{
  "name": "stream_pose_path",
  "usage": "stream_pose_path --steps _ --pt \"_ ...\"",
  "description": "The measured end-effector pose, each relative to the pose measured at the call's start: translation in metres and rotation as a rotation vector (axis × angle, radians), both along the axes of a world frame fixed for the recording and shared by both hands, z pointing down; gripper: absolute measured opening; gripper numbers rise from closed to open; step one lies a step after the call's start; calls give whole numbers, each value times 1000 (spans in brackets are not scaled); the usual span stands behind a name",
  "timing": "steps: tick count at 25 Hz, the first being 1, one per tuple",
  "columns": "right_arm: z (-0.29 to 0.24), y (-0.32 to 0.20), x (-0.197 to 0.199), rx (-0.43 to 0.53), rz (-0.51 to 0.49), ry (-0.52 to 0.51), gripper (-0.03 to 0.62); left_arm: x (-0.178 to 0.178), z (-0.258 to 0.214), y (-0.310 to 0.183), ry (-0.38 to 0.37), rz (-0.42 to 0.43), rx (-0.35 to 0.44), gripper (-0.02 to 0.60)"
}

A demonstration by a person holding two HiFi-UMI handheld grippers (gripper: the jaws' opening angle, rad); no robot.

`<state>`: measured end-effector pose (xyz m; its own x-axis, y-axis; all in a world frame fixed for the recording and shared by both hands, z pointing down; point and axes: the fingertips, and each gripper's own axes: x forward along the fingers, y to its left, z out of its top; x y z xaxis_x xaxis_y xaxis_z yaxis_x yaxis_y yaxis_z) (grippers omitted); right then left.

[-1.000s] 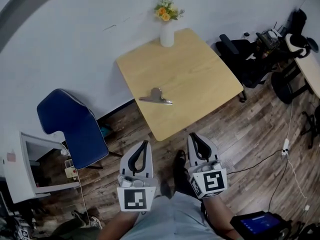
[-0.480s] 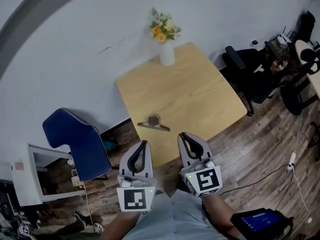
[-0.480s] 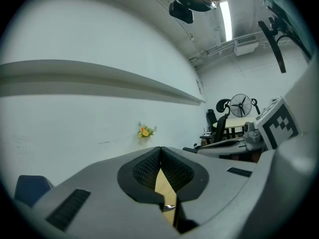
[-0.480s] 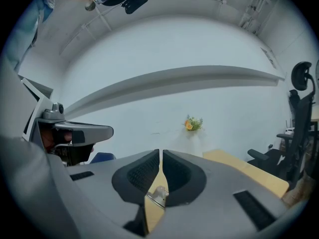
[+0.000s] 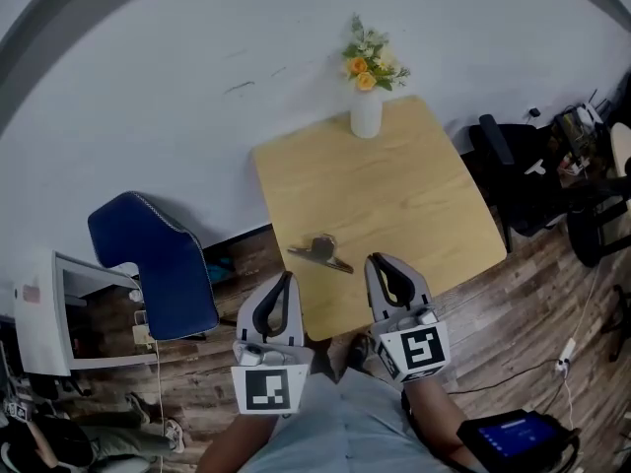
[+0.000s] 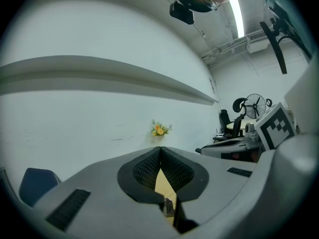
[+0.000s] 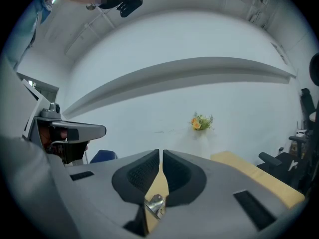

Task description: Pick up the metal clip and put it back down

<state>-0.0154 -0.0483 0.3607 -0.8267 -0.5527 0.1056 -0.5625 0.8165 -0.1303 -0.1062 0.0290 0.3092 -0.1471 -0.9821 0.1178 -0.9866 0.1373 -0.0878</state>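
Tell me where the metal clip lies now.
Head view: the metal clip lies on the wooden table near its front-left edge, beyond the left gripper and right gripper.

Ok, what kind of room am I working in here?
Probably an office or lab workspace: black office chairs beside the wooden table, a standing fan, and wood-plank flooring.

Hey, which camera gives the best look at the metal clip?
The head view: the whole metal clip lies in the open on the table. Each gripper view shows only a small bit of it, low in the frame, through a narrow gap.
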Motion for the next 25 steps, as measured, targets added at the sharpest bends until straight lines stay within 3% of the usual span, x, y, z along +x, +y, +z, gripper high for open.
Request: stream_pose_path --steps 9,17,20,25 --pt "38 -32 -56 -54 -63 83 51 -53 32 -49 85 24 -40 18" --pt "111 -54 -100 -171 -135 140 55 -88 103 -89 163 44 -178 18" --pt "138 -58 -114 -224 -167 139 129 -99 133 -97 200 45 -251 18" --pt "197 -71 -135 -298 -208 201 132 -123 191 -116 241 40 -348 18"
